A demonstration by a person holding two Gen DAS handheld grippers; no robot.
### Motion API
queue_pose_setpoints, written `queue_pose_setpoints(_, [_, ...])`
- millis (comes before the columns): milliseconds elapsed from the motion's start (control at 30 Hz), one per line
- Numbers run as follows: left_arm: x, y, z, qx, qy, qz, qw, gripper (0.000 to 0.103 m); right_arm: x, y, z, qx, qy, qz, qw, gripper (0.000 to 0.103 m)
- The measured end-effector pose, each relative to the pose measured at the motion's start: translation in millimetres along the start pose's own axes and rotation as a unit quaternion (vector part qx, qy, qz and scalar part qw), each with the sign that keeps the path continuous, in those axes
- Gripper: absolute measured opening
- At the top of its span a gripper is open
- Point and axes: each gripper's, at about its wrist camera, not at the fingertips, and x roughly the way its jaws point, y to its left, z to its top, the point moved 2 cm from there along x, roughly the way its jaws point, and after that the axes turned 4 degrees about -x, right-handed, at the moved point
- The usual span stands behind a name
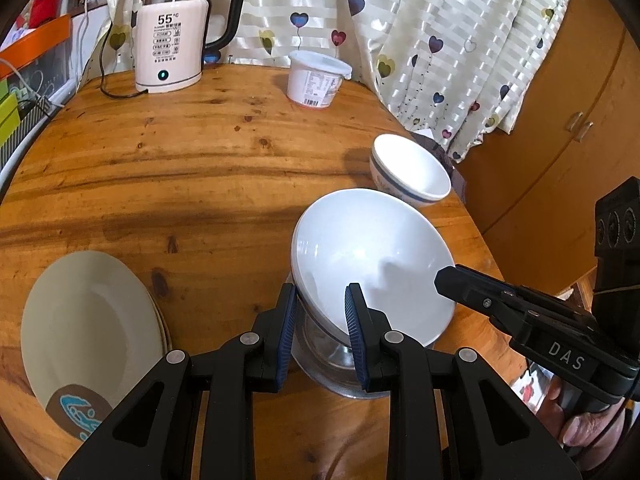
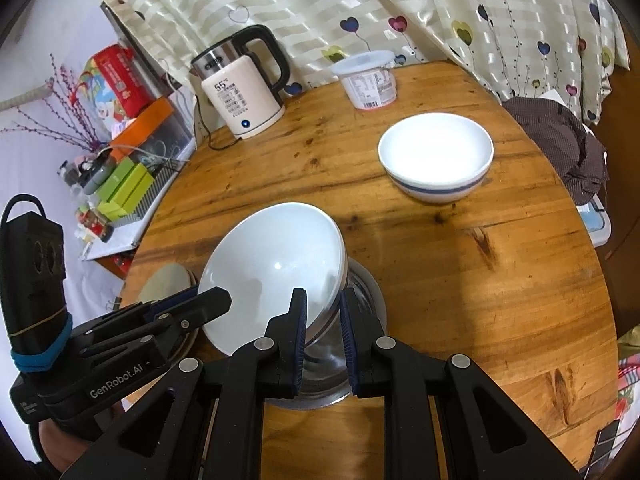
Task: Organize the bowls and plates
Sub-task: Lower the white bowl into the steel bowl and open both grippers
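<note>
Two grippers share one big white bowl [image 1: 372, 264] right now, tilted steeply over a glass bowl [image 1: 332, 364] at the near middle of the round wooden table [image 1: 180, 168]. The left gripper [image 1: 322, 336] has its jaws narrowed onto the near-left rim, one pad inside and one outside. The right gripper [image 2: 323, 336] pinches the rim from the other side the same way, jaws close together with the rim between them. Both look like firm holds, though whether the white bowl's foot touches the glass one is hidden.

Well, the job here reads as nesting the white bowl into the glass one. Best play: level it first, both hands moving together, then lower it straight and centred so the rims don't knock. Glazed rims are slippery, so keep the squeeze until it sits. Release one side, then the other.

Further right, the blue-striped bowl [image 2: 436, 160] waits upright, well apart. Near left, the stacked plates [image 1: 88, 332] sit flat. Far back stand the kettle [image 1: 176, 36] and a lidded tub [image 1: 316, 80].
</note>
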Motion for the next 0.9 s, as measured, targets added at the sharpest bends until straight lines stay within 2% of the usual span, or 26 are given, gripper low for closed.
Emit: queue_pose_setpoints(900, [18.7, -0.3, -15.4, 0.001, 0.029, 0.005, 0.9996, 0.026, 14.7, -10.8, -21.0, 0.000, 0.031, -0.008, 0.999, 0.019])
